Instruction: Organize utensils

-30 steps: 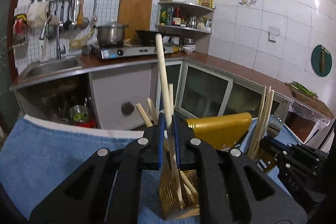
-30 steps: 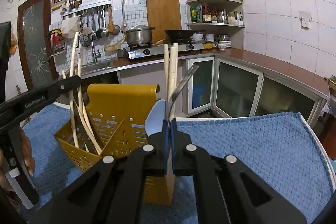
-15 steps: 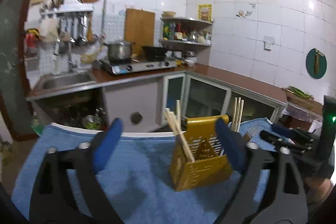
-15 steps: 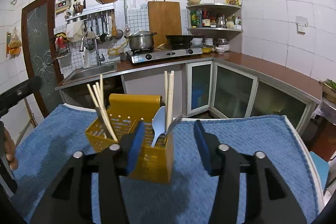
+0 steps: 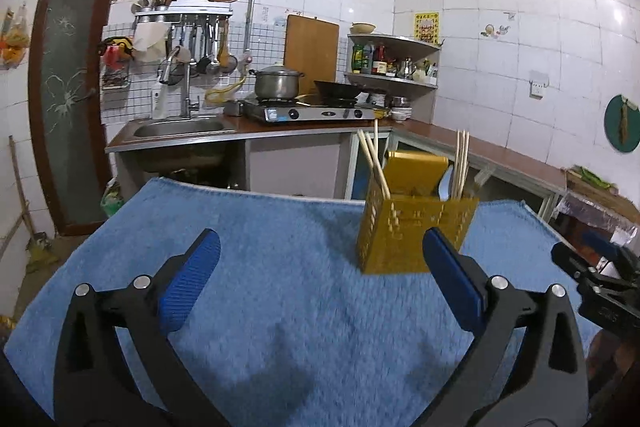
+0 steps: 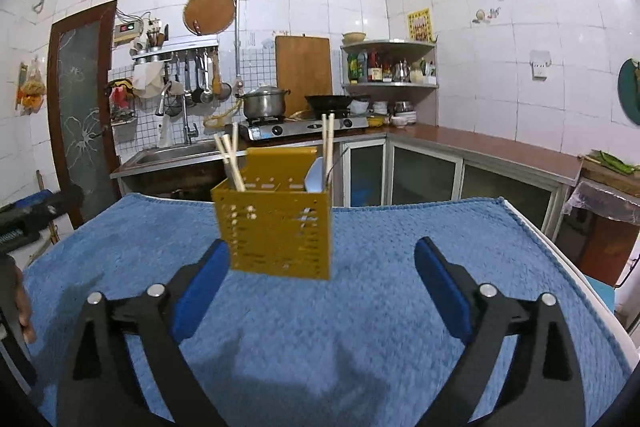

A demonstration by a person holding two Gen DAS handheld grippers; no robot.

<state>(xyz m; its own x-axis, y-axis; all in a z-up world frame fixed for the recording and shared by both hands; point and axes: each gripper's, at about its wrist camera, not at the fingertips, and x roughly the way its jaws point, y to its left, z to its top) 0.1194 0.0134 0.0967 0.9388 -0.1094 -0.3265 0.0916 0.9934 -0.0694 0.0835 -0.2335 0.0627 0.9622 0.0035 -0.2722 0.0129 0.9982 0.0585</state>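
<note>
Utensils (image 6: 327, 147) (chopsticks and a spoon) stand in the yellow holder (image 6: 276, 231) on the blue towel (image 6: 360, 307). Left gripper (image 5: 320, 287) and right gripper (image 6: 320, 287) are opening wide, nothing between.

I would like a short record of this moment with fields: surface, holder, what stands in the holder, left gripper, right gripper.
surface: blue towel spread over the table
holder: yellow perforated utensil holder, upright on the towel
contents: chopsticks leaning in the left compartment; more chopsticks and a spoon in the right one
left gripper: jaws opening, nothing between them, apart from the holder
right gripper: jaws opening, nothing between them, apart from the holder
</note>
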